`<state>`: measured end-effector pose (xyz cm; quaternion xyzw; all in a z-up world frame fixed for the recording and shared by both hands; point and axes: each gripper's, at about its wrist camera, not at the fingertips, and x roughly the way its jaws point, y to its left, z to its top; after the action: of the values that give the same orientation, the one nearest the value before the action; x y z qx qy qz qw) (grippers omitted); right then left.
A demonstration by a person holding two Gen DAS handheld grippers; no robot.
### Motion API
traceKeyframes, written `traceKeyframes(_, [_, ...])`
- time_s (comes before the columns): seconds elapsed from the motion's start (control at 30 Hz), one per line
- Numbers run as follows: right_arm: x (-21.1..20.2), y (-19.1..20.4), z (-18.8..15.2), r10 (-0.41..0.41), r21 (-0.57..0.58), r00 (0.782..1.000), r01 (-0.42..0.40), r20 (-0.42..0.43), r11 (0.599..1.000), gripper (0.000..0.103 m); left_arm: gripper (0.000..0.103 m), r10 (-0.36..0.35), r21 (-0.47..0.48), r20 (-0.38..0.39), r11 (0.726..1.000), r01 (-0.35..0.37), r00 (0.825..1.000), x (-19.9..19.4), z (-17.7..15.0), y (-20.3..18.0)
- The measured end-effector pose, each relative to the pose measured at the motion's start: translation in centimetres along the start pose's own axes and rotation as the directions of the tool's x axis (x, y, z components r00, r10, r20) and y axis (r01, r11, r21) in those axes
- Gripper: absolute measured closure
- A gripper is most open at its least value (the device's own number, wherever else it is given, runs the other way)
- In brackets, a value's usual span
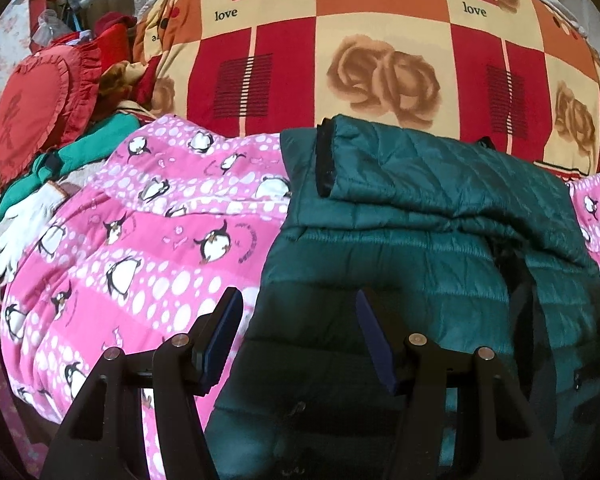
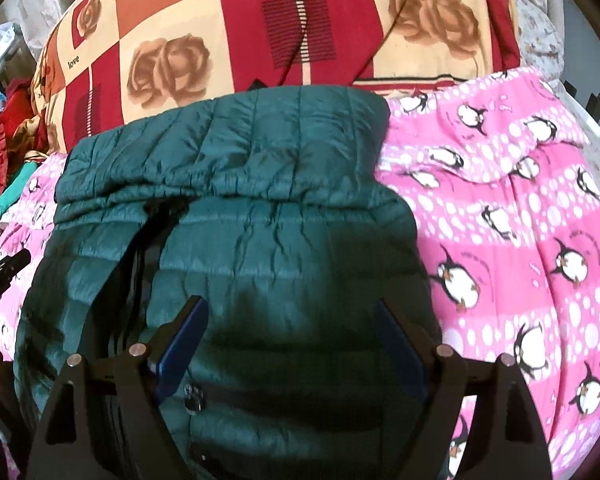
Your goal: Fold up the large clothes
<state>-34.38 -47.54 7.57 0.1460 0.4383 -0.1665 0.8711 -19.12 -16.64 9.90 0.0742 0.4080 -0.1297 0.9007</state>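
A dark green quilted jacket lies on a pink penguin-print bedspread, its sleeves folded across the body. A black-edged cuff lies at the jacket's upper left. My left gripper is open and empty, hovering over the jacket's left edge. In the right wrist view the jacket fills the middle, with its black zipper running down the left. My right gripper is open and empty above the jacket's lower body. The left gripper's tip shows at the left edge.
A large quilt with red and orange squares and rose prints is piled behind the jacket. A red heart-shaped cushion, green clothes and a white glove lie at the left. The pink bedspread extends to the right.
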Motion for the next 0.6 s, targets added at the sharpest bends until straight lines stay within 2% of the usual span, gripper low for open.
traceKeyframes(0.6, [-1.8,0.3,-3.9,0.0,-0.011,1.0,0.0,-0.028,1.0,0.015,0.068,-0.004,0.016,-0.024,1.0,0.005,1.0,-2.5,-3.2,0.9])
